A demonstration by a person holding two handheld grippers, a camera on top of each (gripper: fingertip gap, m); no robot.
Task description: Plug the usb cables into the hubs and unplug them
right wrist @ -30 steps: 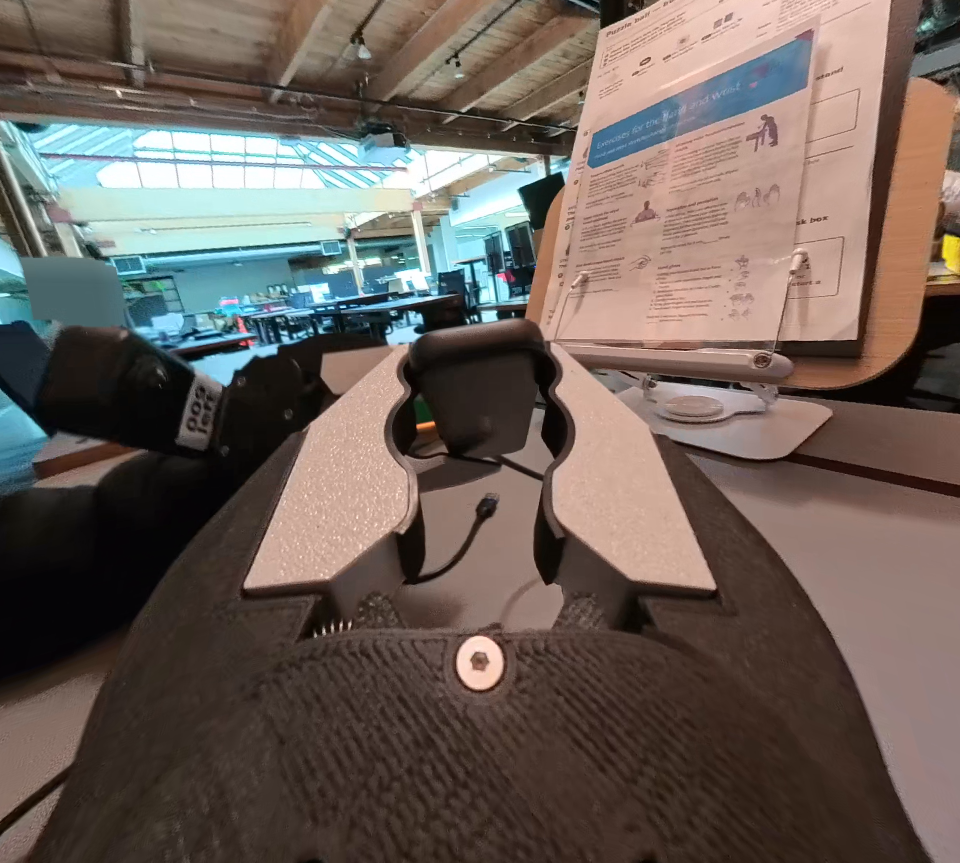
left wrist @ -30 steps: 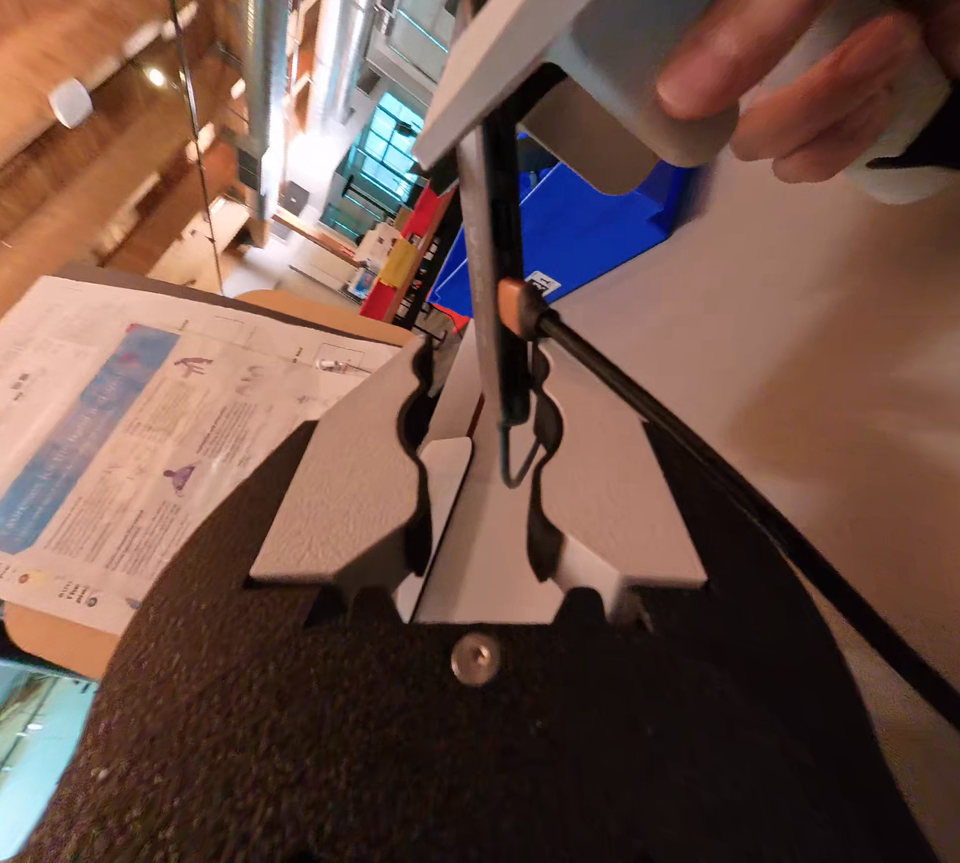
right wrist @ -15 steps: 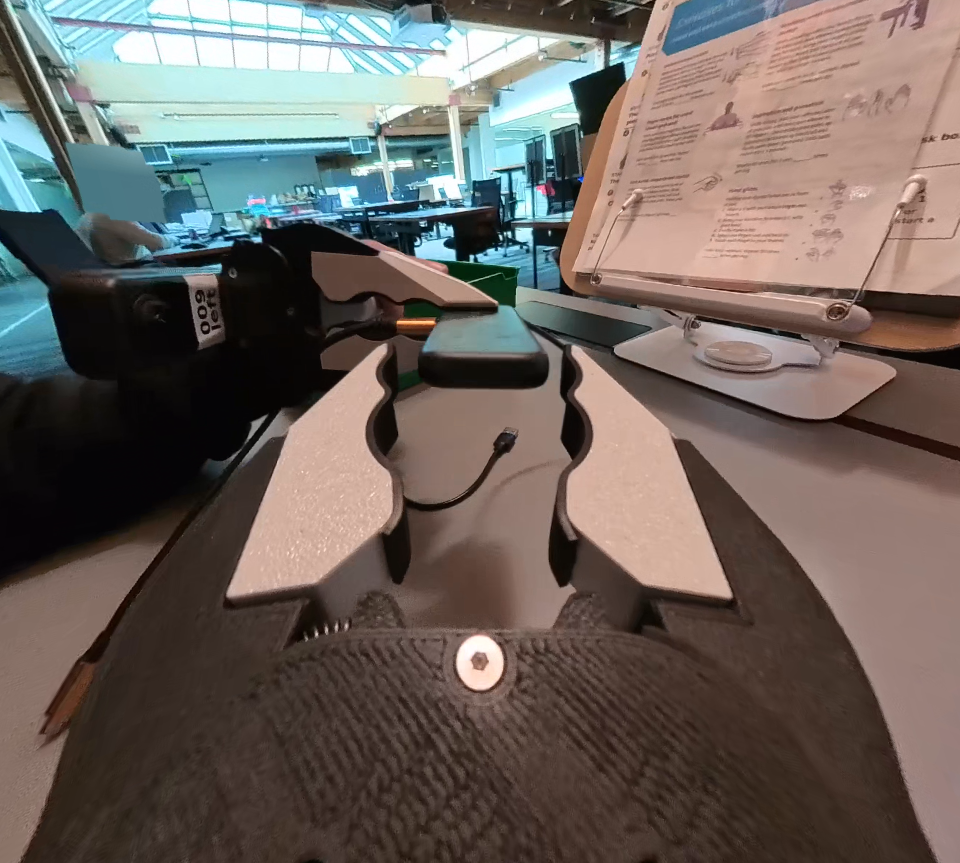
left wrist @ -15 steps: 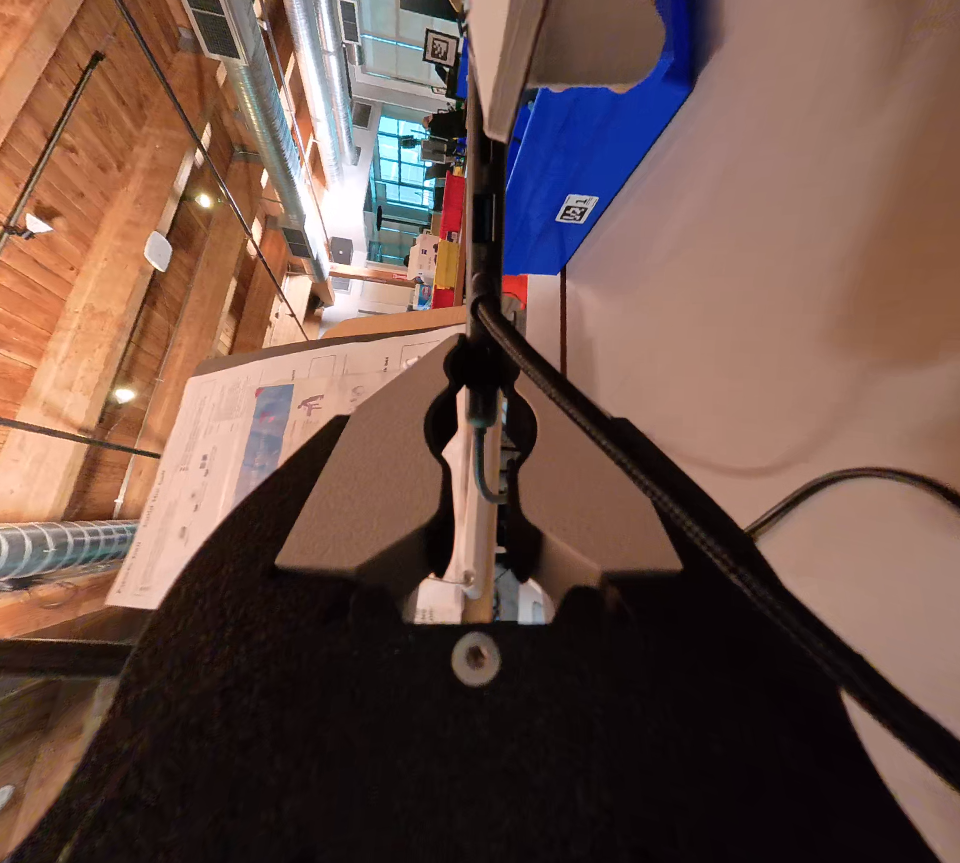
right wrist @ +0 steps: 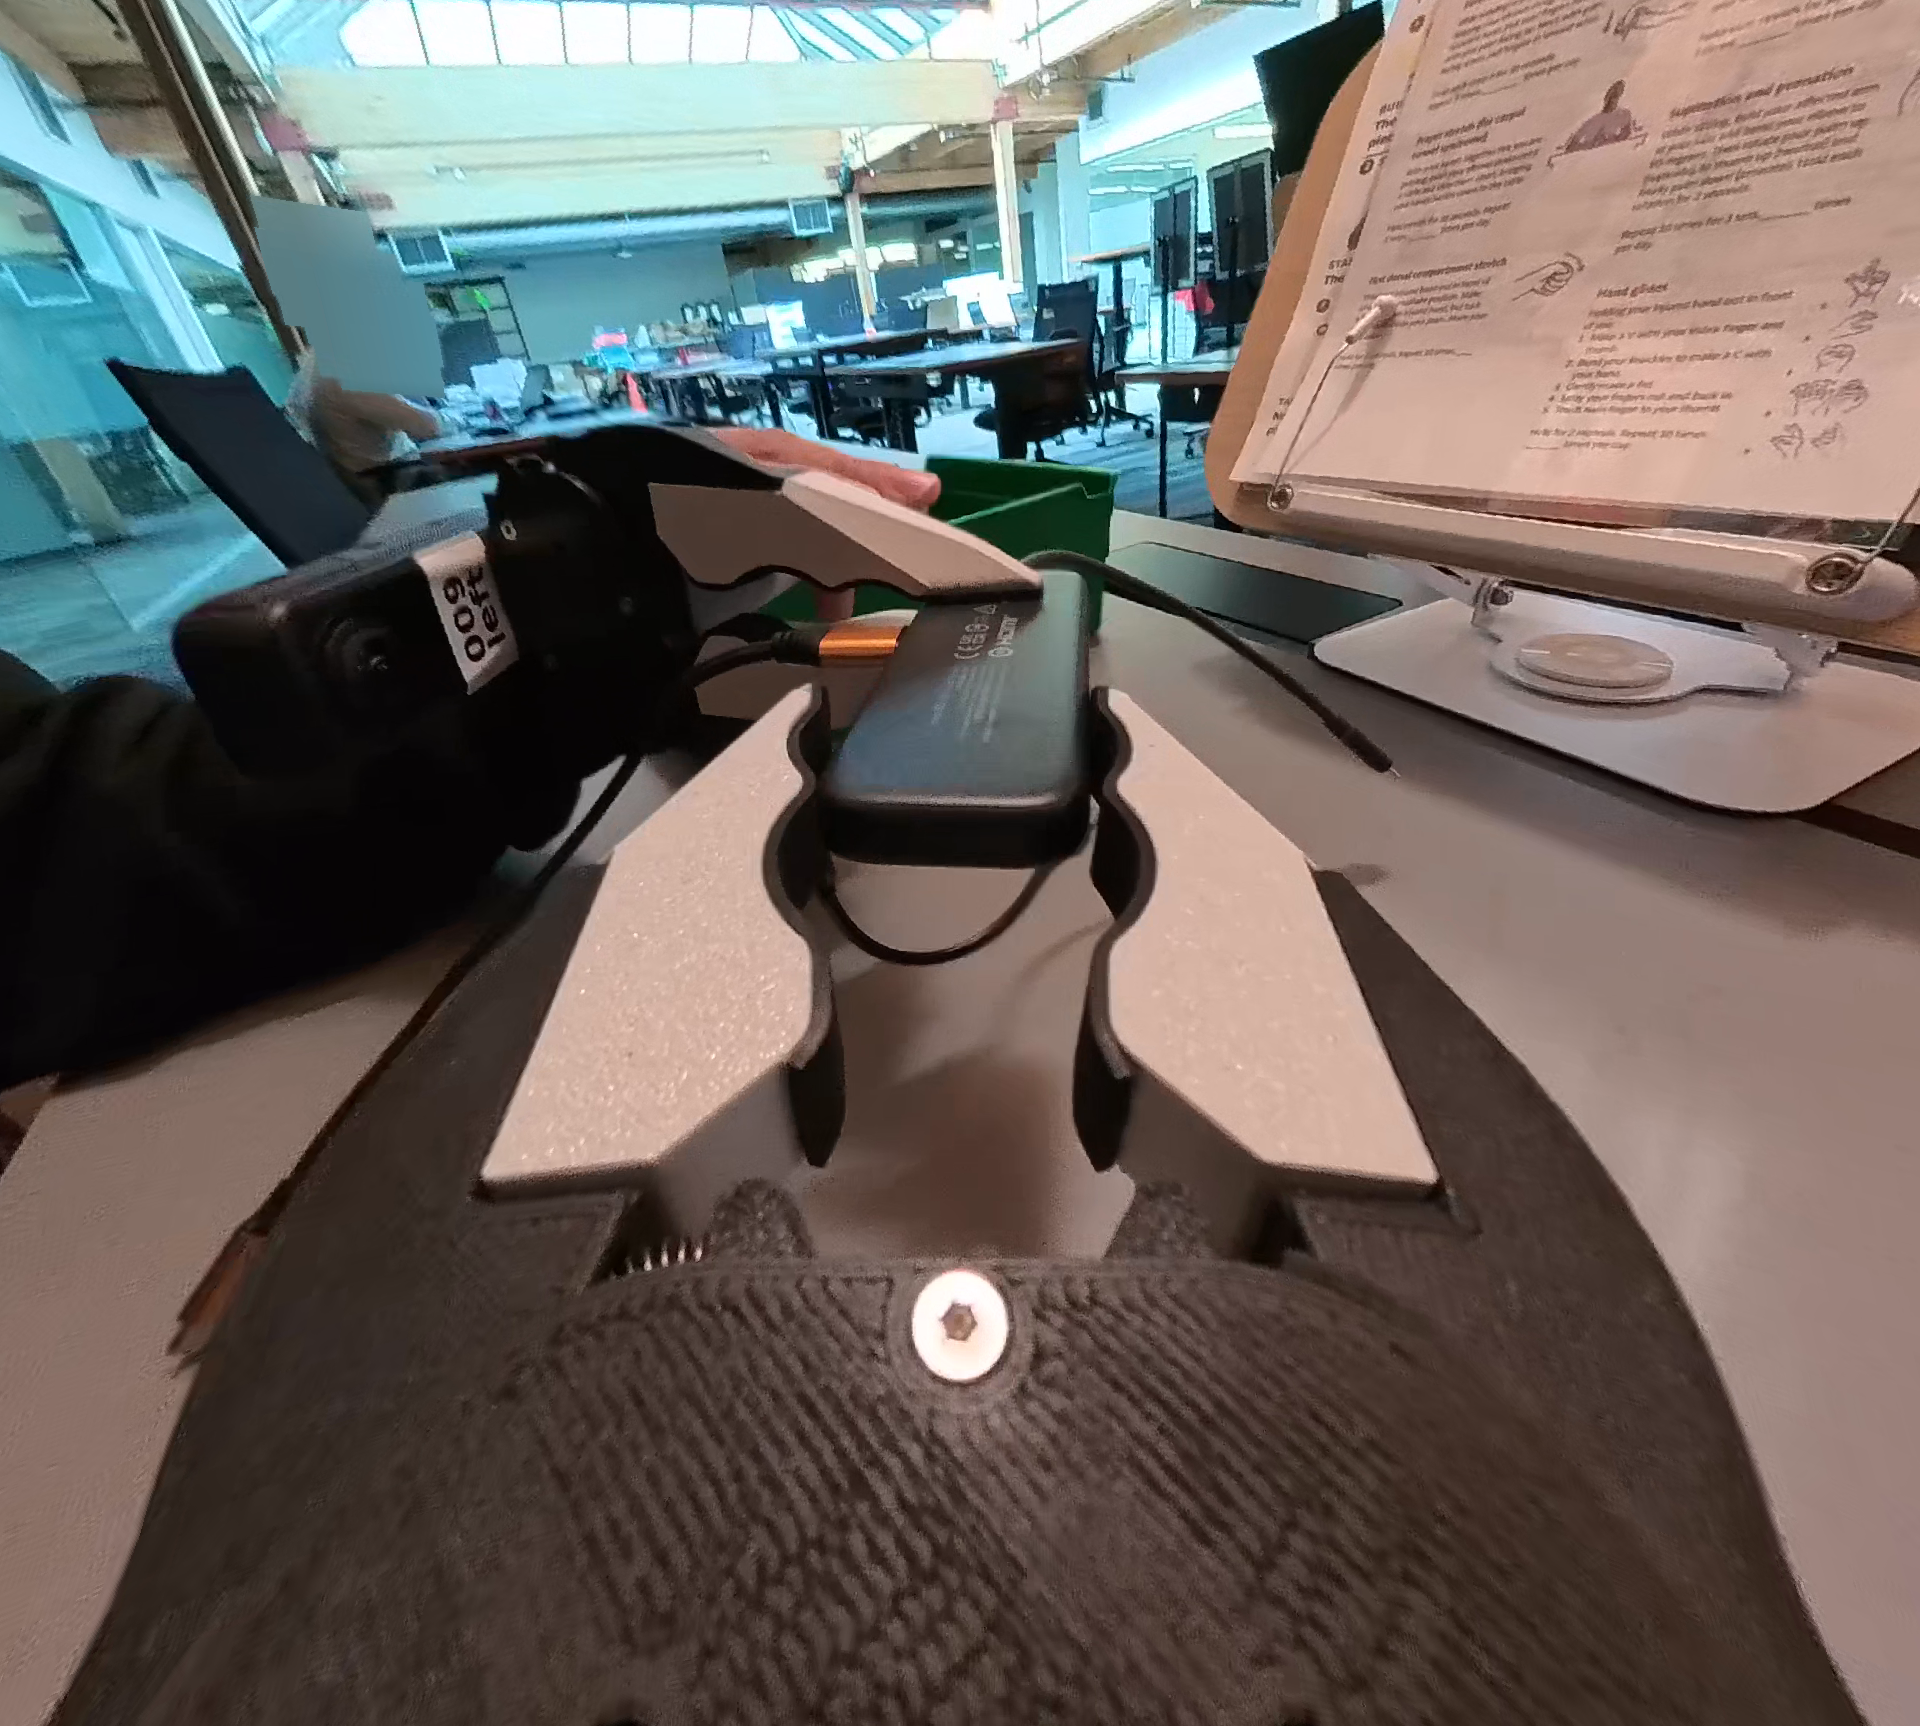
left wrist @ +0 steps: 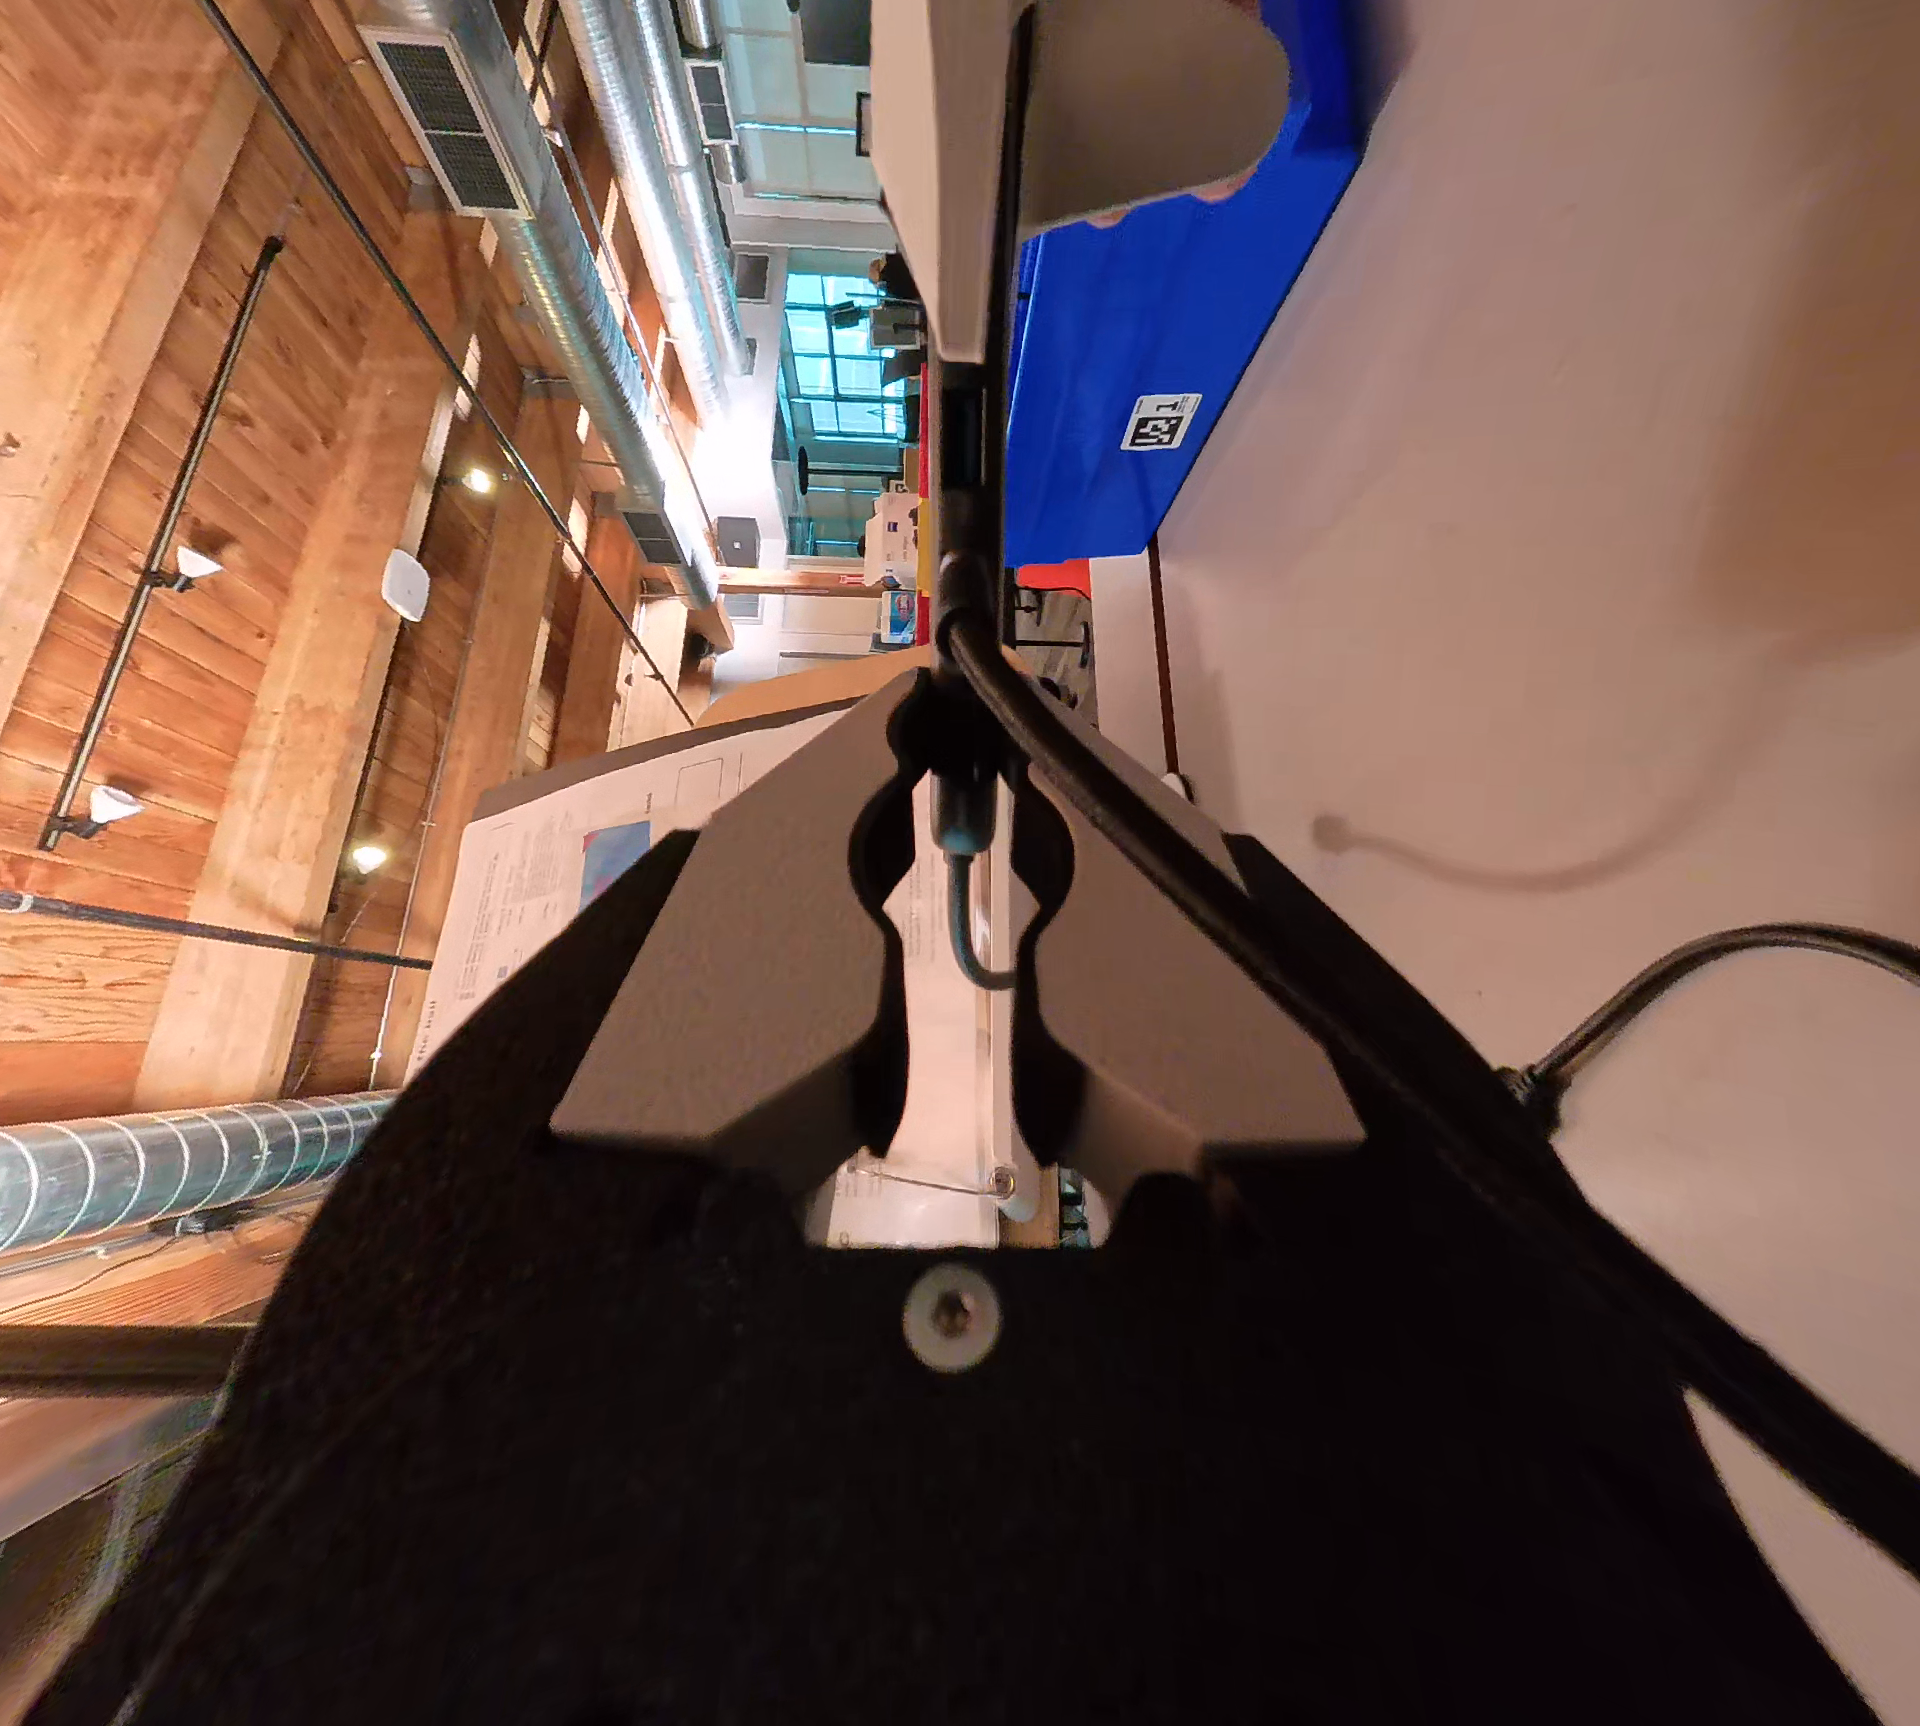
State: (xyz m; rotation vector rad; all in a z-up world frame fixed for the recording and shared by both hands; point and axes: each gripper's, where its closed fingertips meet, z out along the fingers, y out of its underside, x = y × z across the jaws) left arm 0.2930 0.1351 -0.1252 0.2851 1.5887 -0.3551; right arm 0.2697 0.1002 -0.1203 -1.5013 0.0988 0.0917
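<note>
With the right gripper [right wrist: 956, 772] clamping the black USB hub [right wrist: 961, 720], the left gripper [right wrist: 914, 606] pinches the orange-collared plug [right wrist: 862, 642] seated at its port; unplugging remains.

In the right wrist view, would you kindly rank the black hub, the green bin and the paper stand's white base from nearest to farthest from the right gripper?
1. Black hub, between the right gripper fingers.
2. White base, ahead on the right.
3. Green bin, farther back, behind the hub.
</note>
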